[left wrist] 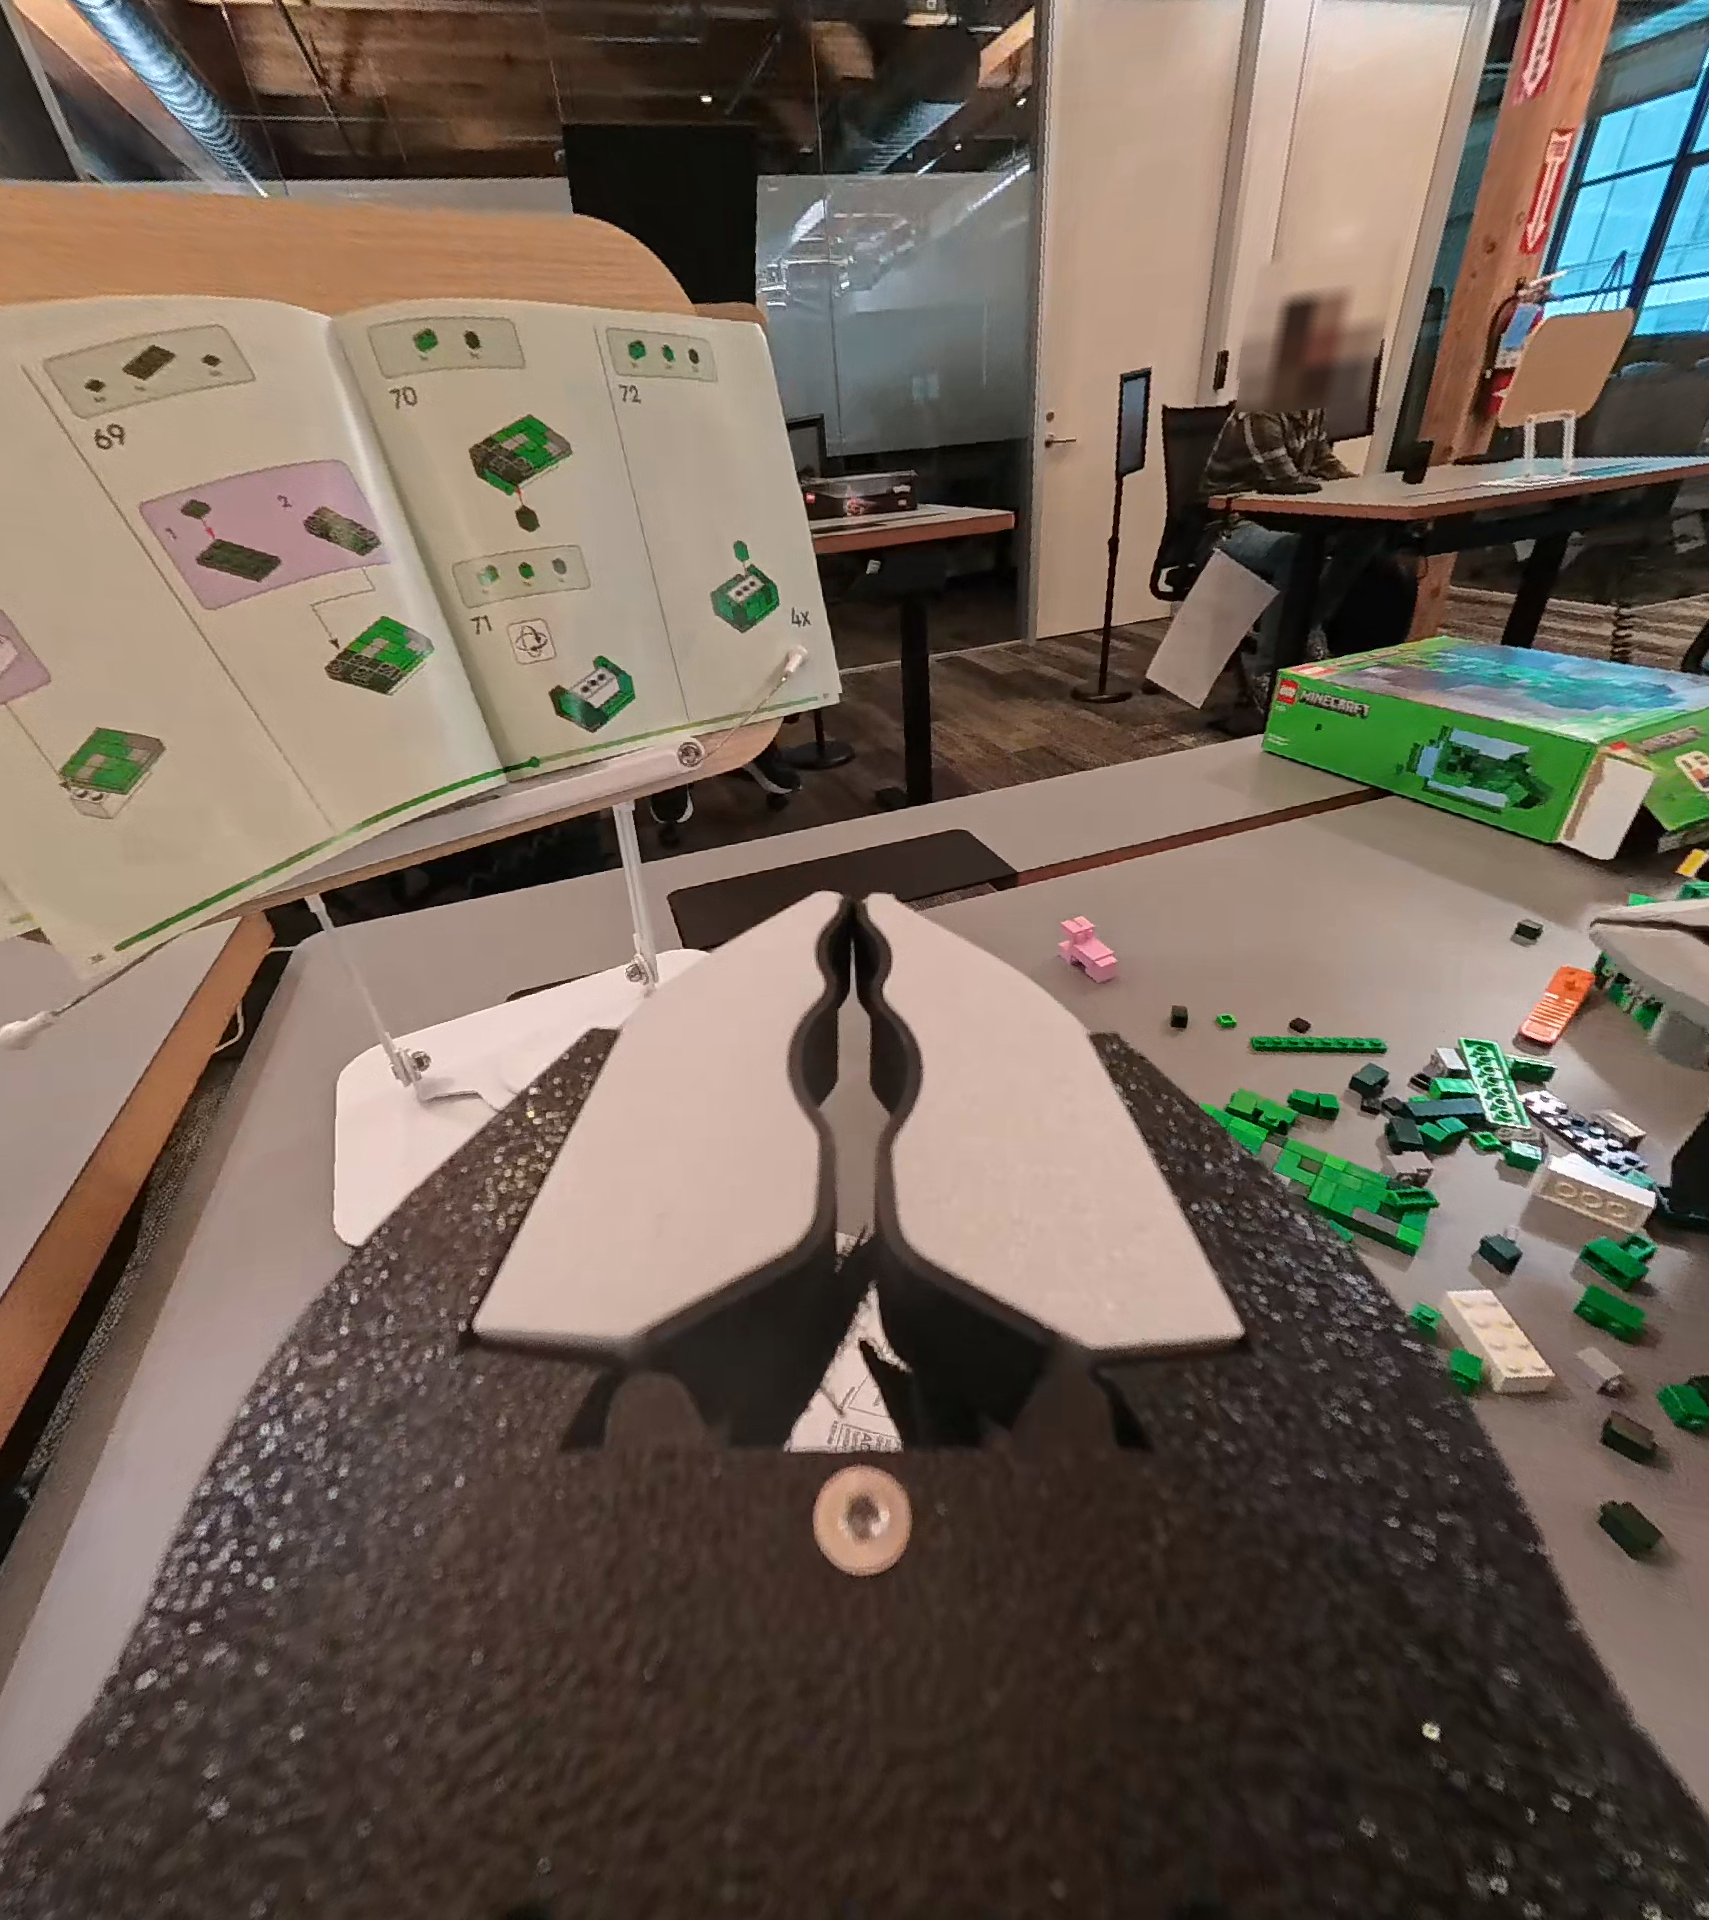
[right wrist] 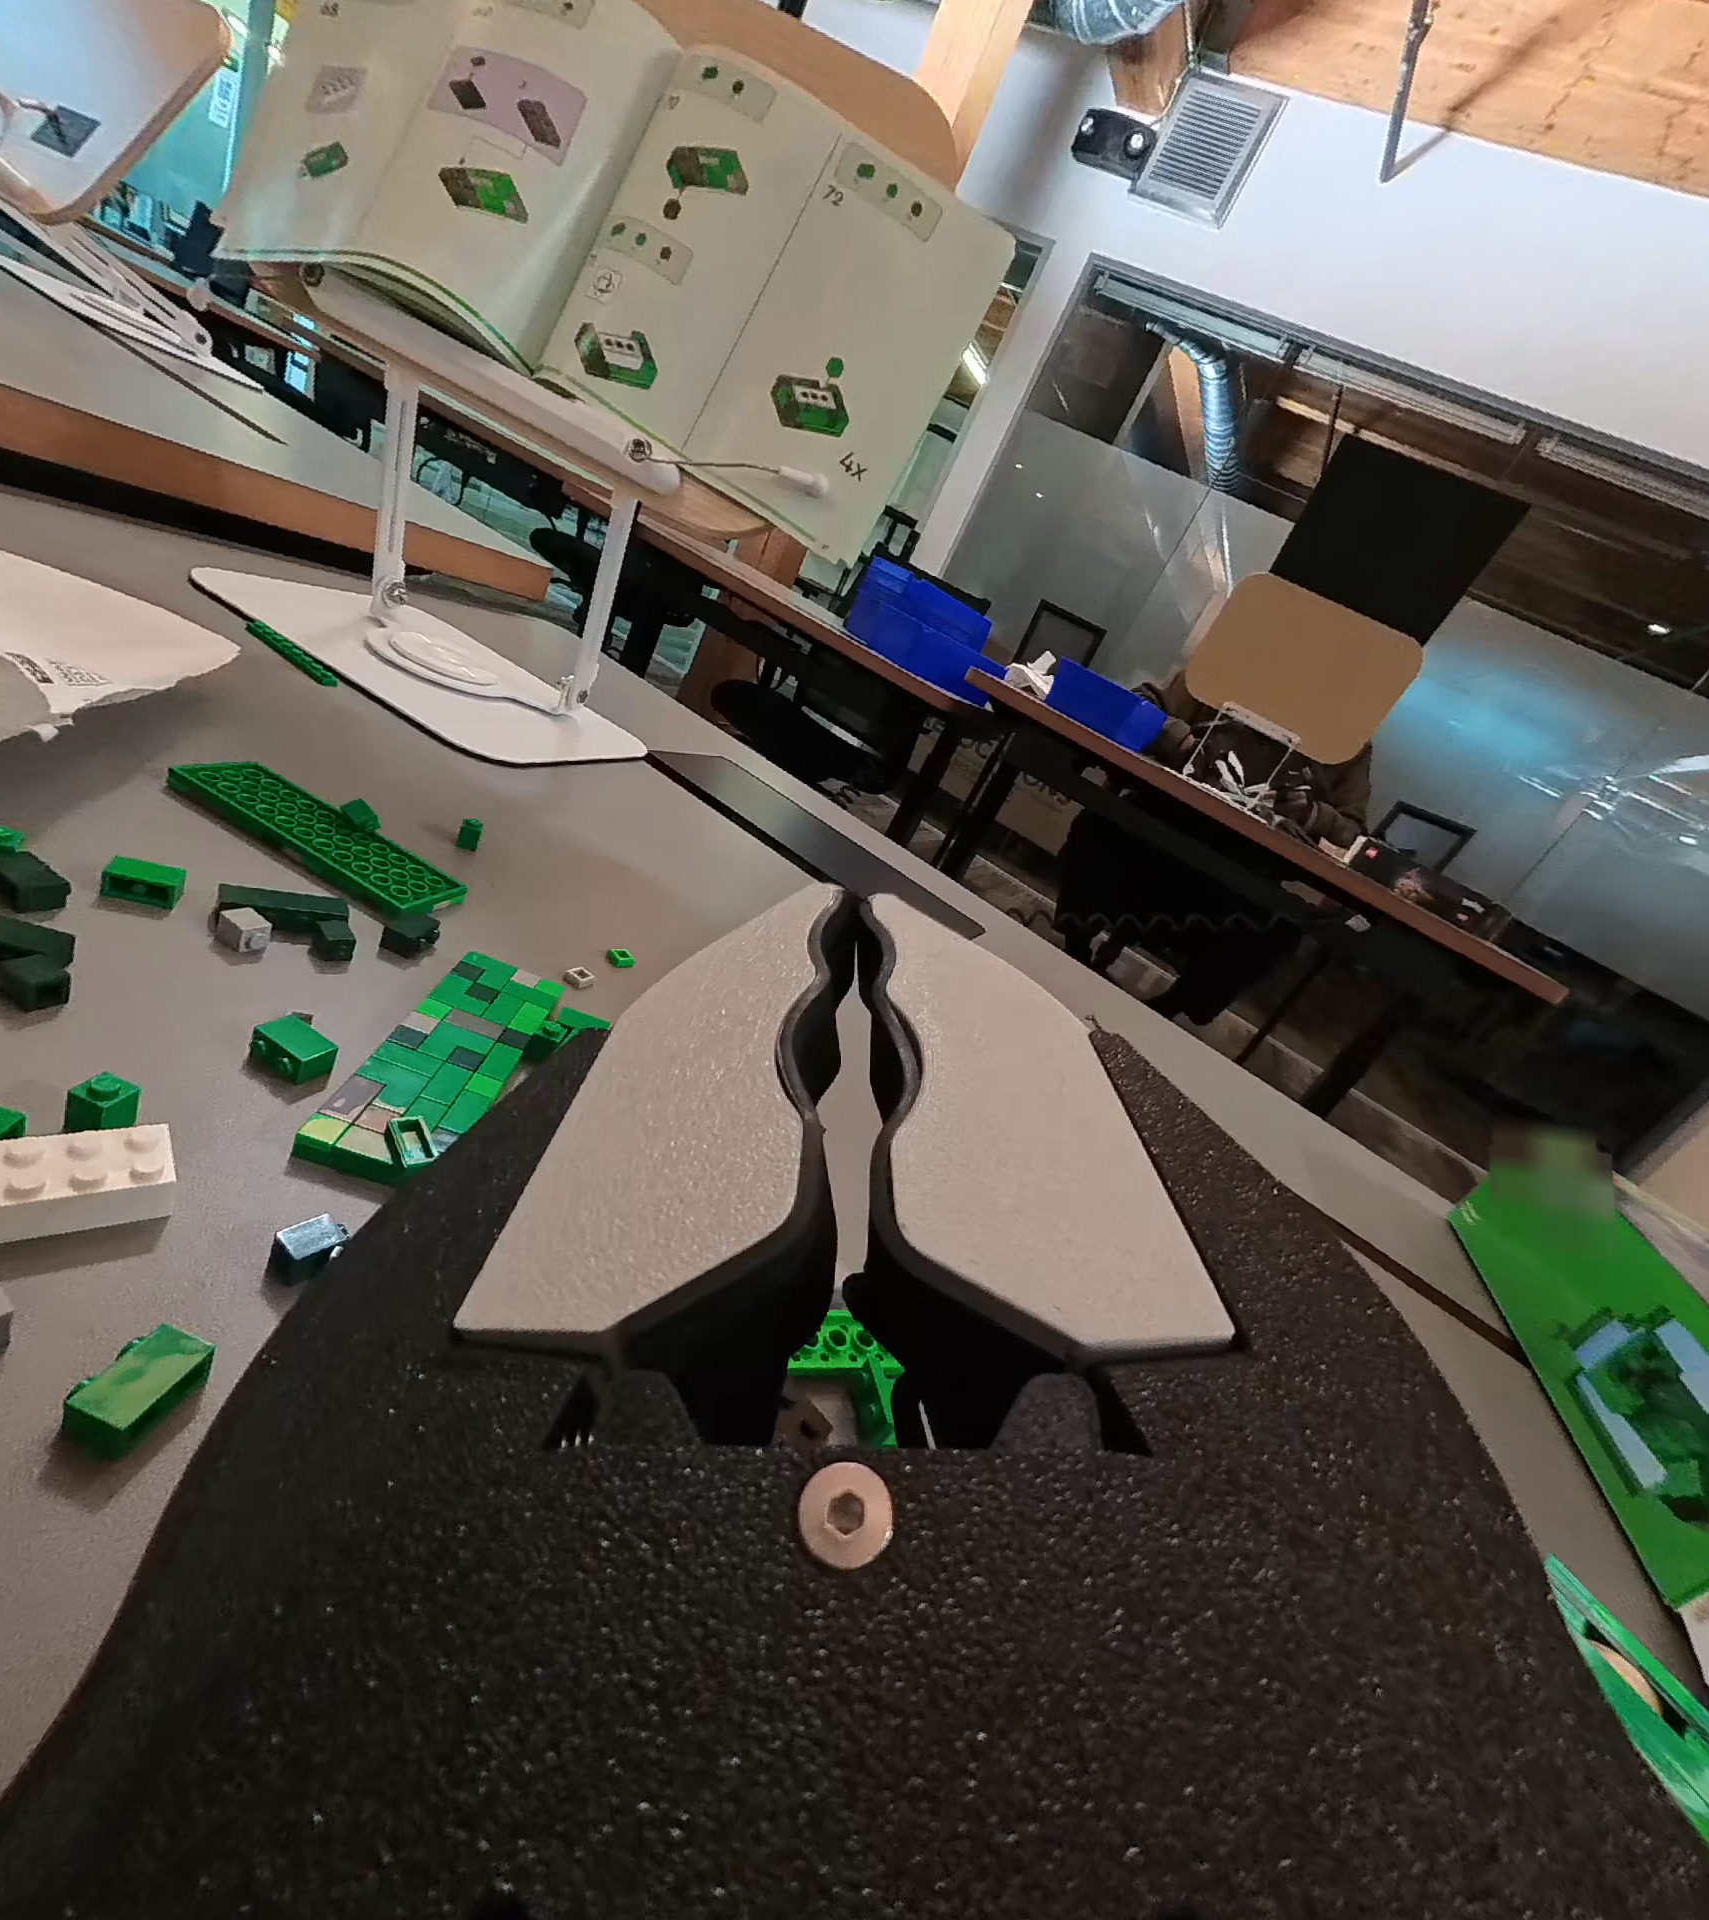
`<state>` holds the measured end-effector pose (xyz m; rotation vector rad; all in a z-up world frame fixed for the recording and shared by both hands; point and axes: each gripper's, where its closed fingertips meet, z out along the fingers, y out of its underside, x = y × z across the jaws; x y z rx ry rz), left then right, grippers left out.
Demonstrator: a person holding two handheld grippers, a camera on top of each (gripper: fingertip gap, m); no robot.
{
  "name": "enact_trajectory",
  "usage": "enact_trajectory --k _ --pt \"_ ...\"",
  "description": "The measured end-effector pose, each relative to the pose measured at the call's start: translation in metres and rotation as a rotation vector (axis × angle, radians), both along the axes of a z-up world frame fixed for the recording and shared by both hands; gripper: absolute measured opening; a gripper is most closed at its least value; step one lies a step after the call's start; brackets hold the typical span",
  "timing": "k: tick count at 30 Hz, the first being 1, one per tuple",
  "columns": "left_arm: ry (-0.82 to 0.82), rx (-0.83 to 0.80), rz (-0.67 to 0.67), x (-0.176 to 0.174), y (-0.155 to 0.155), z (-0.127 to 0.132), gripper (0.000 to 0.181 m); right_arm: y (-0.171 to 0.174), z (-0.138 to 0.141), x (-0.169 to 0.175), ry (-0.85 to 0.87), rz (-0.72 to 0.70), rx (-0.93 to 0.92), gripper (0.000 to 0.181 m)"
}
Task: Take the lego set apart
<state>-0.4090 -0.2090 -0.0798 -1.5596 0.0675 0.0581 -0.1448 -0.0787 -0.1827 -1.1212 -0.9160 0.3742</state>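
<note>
Much of the tabletop (left wrist: 1245,935) is hidden behind the broad black bodies of the two tools. The left tongs (left wrist: 857,920) hang over the grey surface with their pale fingers (left wrist: 725,1122) pressed together, tips touching, nothing between them. Through the gap at their base only a scrap of printed paper shows. The right tongs (right wrist: 851,906) are likewise drawn together at the tips, with a narrow wavy slit farther back. Down behind them a green studded lego piece (right wrist: 845,1351) peeks through the opening — whether it is held or merely lying underneath, I cannot tell.

The lego set lies already in pieces: loose green and dark green bricks (right wrist: 19,935) scattered to the left of the right tongs, a long green plate (right wrist: 310,831), a mosaic panel of green tiles (right wrist: 434,1060) partly covered by the tool, and a white brick (right wrist: 50,1184) near the edge. From the left view the same scatter (left wrist: 1349,1174) sits off to the right, with a small pink pig figure (left wrist: 1087,948) standing apart and the other tool cut off at the frame edge.

The green cardboard box (left wrist: 1515,748) lies on its side with an end flap open; its inside is out of sight. An instruction booklet (left wrist: 330,582) rests open on a white stand (left wrist: 476,1091). A torn white paper bag (right wrist: 29,644) lies at the left — its contents unseen.
</note>
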Motion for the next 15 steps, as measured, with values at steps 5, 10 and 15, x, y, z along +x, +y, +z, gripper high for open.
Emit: enact_trajectory --k 5,10,15 --pt "0.002 -0.001 -0.005 0.0008 0.0004 -0.0005 0.000 -0.0001 -0.0011 -0.0007 -0.005 0.004 -0.001 0.000" --pt "0.003 -0.007 -0.009 0.0016 0.0008 -0.0013 0.000 -0.0005 -0.0025 -0.0019 -0.013 0.010 -0.004 0.000" --pt "0.005 -0.009 -0.011 0.0022 0.0010 -0.0016 0.000 -0.0009 -0.0036 -0.0028 -0.019 0.012 -0.003 0.000"
